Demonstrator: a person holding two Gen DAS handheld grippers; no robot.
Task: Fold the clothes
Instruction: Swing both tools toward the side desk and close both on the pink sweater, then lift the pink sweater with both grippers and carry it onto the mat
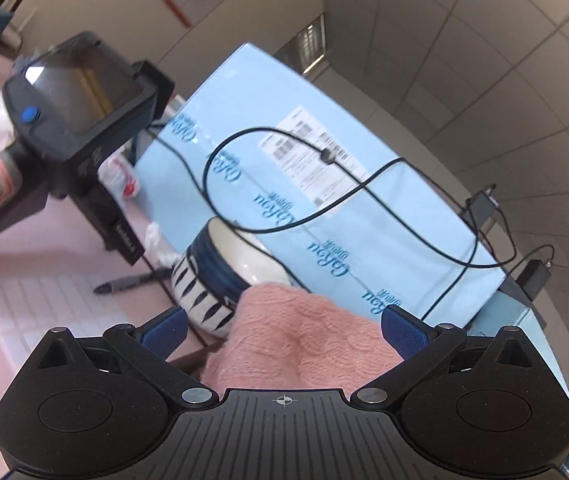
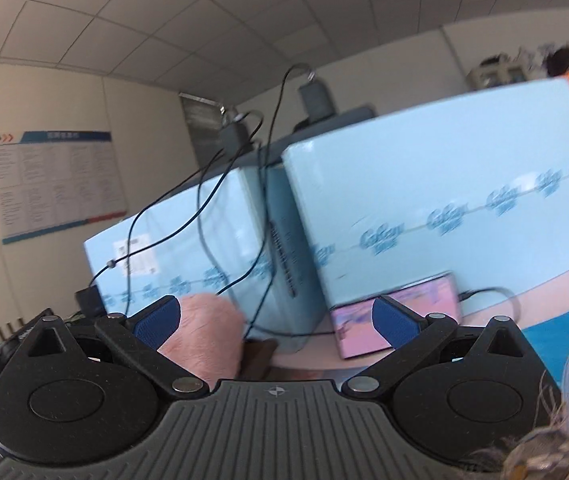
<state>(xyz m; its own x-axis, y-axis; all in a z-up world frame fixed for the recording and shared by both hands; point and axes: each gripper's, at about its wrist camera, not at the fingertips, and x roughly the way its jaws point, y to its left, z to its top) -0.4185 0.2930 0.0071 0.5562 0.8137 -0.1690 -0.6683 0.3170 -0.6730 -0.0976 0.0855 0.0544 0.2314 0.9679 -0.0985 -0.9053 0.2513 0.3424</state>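
Office-type workroom being indicated: suspended tile ceiling (image 2: 164, 12) being seen overhead, printed notice board (image 2: 56, 184) hanging on wall, light-blue shipping cartons (image 2: 444, 200) being stacked on pink table (image 1: 44, 248), black cables (image 1: 324, 200) being draped across.

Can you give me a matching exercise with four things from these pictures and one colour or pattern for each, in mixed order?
Things:
1. fluffy cloth
2. big box
3. cable
4. bowl

Colours:
A. black
B. dark blue and white with leaf marks
C. pink
D. light blue

Pairs: 1-C, 2-D, 3-A, 4-B
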